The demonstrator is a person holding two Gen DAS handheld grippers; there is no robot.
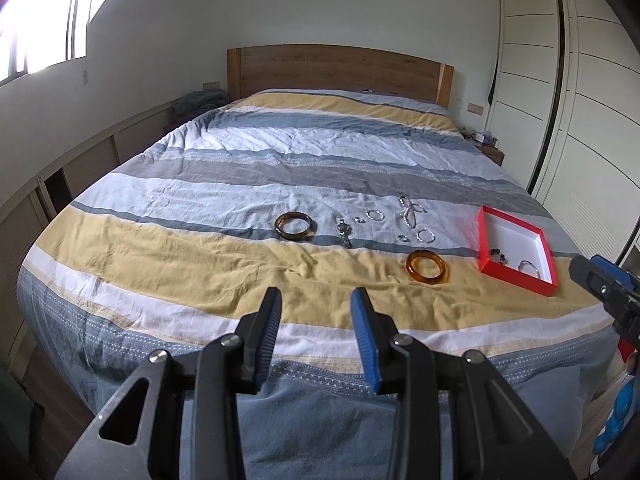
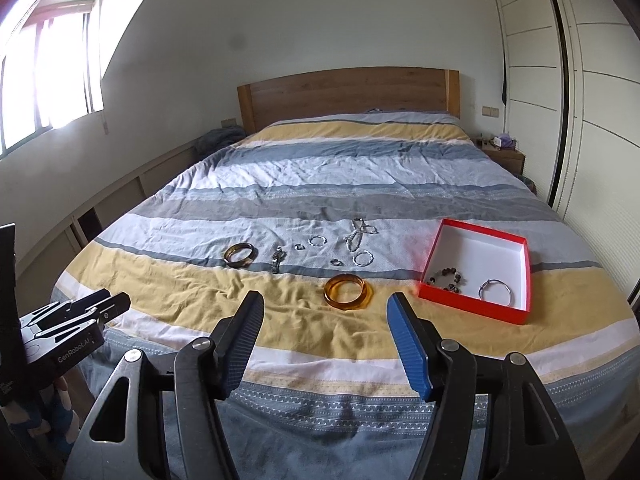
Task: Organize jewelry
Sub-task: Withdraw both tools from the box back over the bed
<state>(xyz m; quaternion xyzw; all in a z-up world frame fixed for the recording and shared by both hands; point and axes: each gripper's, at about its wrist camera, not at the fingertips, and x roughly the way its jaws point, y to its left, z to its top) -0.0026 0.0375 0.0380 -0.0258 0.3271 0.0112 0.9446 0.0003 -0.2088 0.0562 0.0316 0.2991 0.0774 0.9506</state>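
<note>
2 bracelets (image 2: pixel 448 280) in red box (image 2: pixel 472 306); grippers empty.

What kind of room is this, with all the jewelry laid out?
A bedroom, most likely in a home: a bed with a wooden headboard, tall wardrobe doors alongside, and a small bedside table.

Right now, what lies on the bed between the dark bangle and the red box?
In the right wrist view: a watch, small rings, silver hoops, a bead strand, and nearer, an amber bangle.

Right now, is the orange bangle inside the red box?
No, the orange bangle lies on the bedspread, left of the red box.
</note>
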